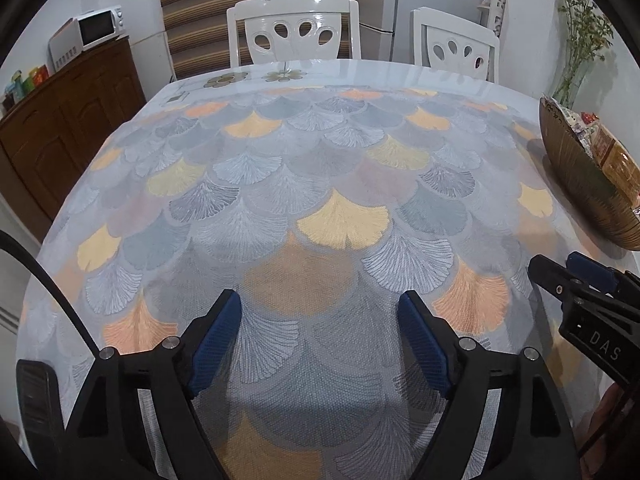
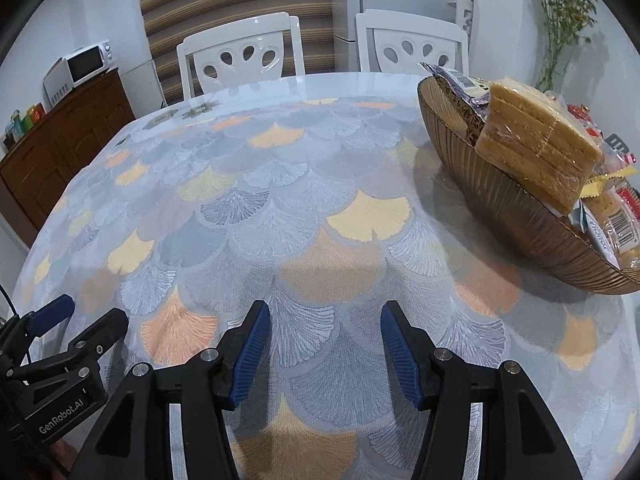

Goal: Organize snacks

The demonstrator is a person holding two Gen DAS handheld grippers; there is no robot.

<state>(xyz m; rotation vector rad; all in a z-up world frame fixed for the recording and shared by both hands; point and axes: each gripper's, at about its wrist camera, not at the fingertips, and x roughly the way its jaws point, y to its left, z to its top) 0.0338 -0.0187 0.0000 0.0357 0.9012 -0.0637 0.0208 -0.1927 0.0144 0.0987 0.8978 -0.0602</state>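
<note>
A brown ribbed bowl [image 2: 496,196] stands at the right side of the table, filled with wrapped snacks. A clear-wrapped stack of yellow biscuits [image 2: 540,140] lies on top, with a purple packet [image 2: 464,92] behind it. The bowl also shows at the right edge of the left wrist view [image 1: 580,172]. My left gripper [image 1: 320,304] is open and empty above the tablecloth. My right gripper [image 2: 325,312] is open and empty, left of and nearer than the bowl. Each gripper shows in the other's view: the right one [image 1: 560,268], the left one [image 2: 92,312].
The table [image 1: 280,168] wears a fan-patterned cloth in grey, yellow and orange. Two white chairs [image 1: 294,32] [image 1: 456,44] stand at its far side. A wooden cabinet [image 1: 68,120] with a microwave [image 1: 100,26] is at the left. A plant [image 2: 560,12] stands far right.
</note>
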